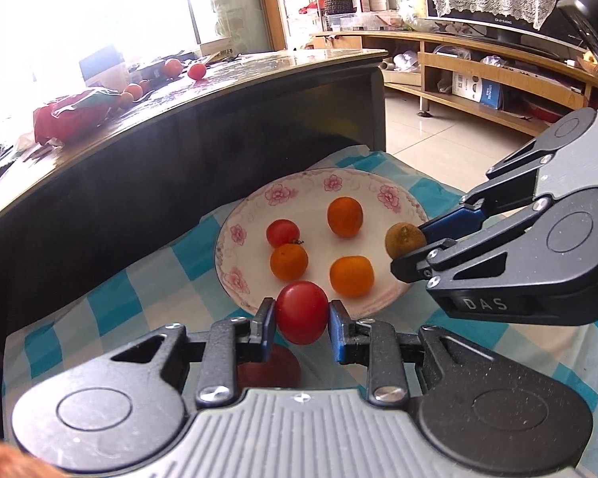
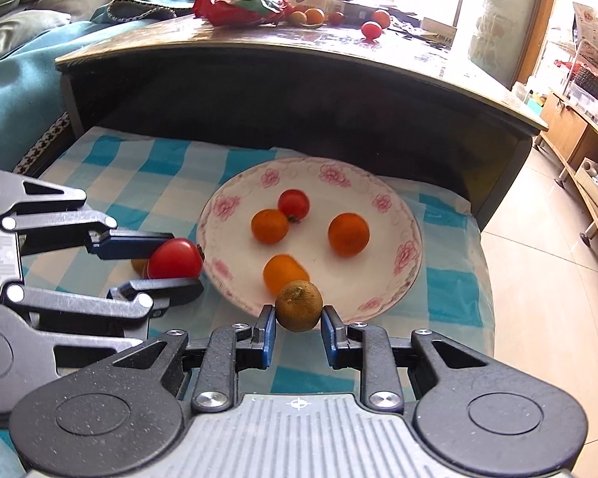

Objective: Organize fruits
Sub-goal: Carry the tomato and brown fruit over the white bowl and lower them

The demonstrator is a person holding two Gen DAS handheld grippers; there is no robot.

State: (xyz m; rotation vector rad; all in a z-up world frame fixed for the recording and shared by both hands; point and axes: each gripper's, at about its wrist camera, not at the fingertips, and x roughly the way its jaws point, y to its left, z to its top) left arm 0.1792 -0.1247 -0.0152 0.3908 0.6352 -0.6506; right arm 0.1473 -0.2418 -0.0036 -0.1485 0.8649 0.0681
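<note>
With four fruits already on the plate [image 1: 235, 235], the left hand-held gripper [image 1: 302, 314] clamps a tomato [image 1: 302, 312] and the right hand-held gripper [image 2: 298, 322] a greenish, possibly unripe fruit [image 2: 299, 304], both just short of the plate's near rim, not yet placed.
</note>
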